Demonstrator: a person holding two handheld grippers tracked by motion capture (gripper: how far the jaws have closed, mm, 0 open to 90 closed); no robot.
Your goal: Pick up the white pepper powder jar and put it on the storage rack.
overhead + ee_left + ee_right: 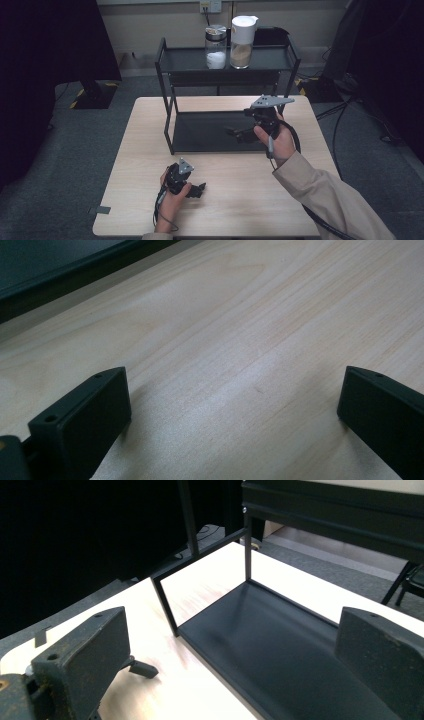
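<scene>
The person wears a beige sleeve [325,192] on the right arm, and each hand grips a black tool, the left gripper [199,190] and right gripper [234,132], topped by a grey three-cornered plate, with flat screw-holed jaws and a trailing black cable.

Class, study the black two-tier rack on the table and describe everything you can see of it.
The black rack looks like thin painted metal: two flat shelves joined by slim square posts. It stands upright on the far half of the pale wooden table. The lower shelf is bare. The upper shelf carries two jars side by side, a clear jar part-filled with white grains and a white-lidded jar of tan powder. The right gripper hovers open over the lower shelf.
</scene>
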